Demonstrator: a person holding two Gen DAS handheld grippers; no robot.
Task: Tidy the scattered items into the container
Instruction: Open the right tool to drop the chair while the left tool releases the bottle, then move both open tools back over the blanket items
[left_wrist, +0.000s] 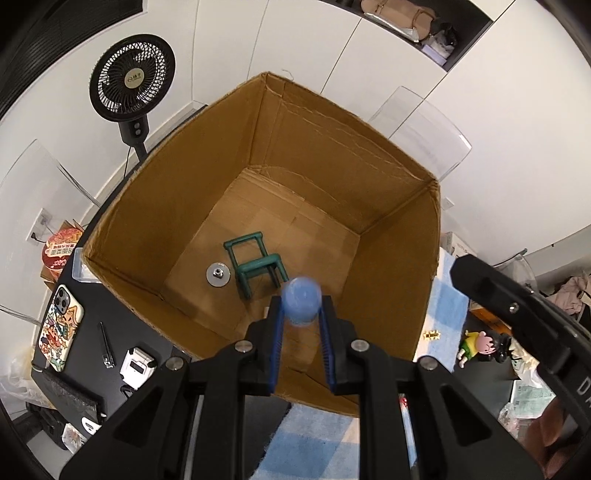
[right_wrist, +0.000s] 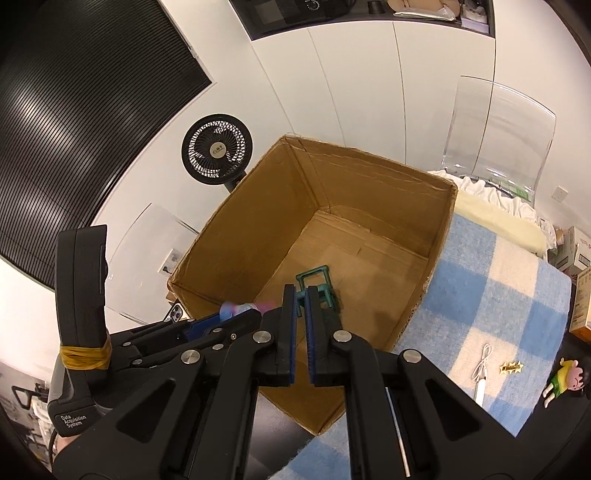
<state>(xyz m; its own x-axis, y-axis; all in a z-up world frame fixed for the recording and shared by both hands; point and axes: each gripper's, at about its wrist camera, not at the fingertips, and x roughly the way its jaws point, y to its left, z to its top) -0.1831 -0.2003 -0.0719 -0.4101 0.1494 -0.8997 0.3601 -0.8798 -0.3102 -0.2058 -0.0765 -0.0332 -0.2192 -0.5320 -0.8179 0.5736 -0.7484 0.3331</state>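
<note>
The blue rounded item sits between the tips of the left claw. The ribbed pads lie against its two sides, so the claw appears clamped on it, though the item is blurred and how firm the hold is cannot be judged. In the right wrist view it shows a pink patch as well, and its exact kind is not clear. It hangs over the near part of the cardboard box, inside the line of the rim and well above the floor of the box.

The right claw hovers beside it over the same near rim, its pads almost together with nothing between them.

The step in hand looks like the drop-off. The item is already over the container, so the next move calls only for the left pads to part and let it fall, or for a short descent first if a softer landing is wanted.

Straight below, on the box floor, a small green toy chair lies tipped over, and just beside it is a metal washer with a nut. The falling item may knock against the chair.

Outside the box, on the checked blanket and the dark surface, a white cable, a gold clip and a pig figure still wait, so the tidying seems unfinished.
</note>
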